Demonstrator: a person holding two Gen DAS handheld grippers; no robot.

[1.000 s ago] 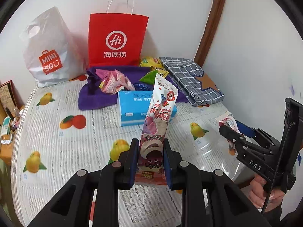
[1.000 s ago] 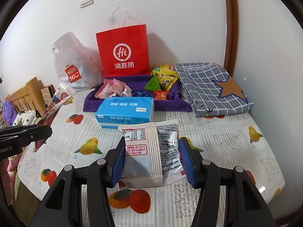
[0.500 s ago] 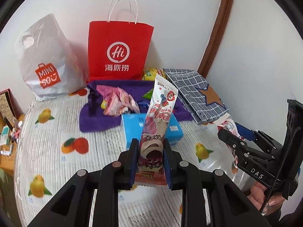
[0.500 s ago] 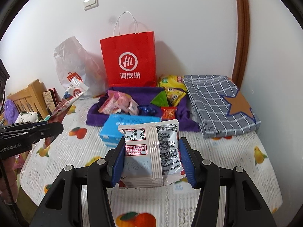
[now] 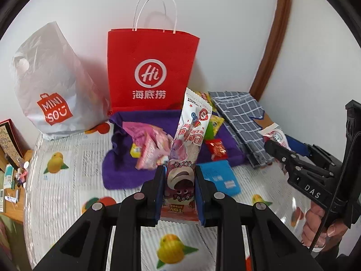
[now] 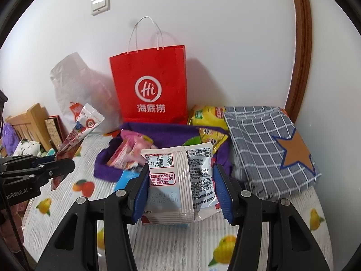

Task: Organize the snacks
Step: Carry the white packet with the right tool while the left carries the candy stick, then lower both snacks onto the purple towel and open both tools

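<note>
Centrally, left tongs (image 5: 179,188) clenched on a tall pink snack packet (image 5: 187,149), held upright between the blue pads; right tongs (image 6: 180,190) clenched on a white snack pouch (image 6: 178,180), printed back facing the camera. Just beyond both: blue tissue pack (image 5: 220,176) on the fruit-print tablecloth (image 5: 67,180). Behind it, purple tray (image 6: 167,133) containing pink, green, yellow and red packets. Farther back, against the wall: red paper bag (image 5: 151,72), white plastic bag (image 5: 49,85). To the right of the tray: folded checked cloth (image 6: 268,144)

A red paper carrier bag (image 6: 150,83) stands against the white wall – beside it a white plastic shopping bag (image 5: 48,83) and folded grey checked cloth (image 6: 266,144).
</note>
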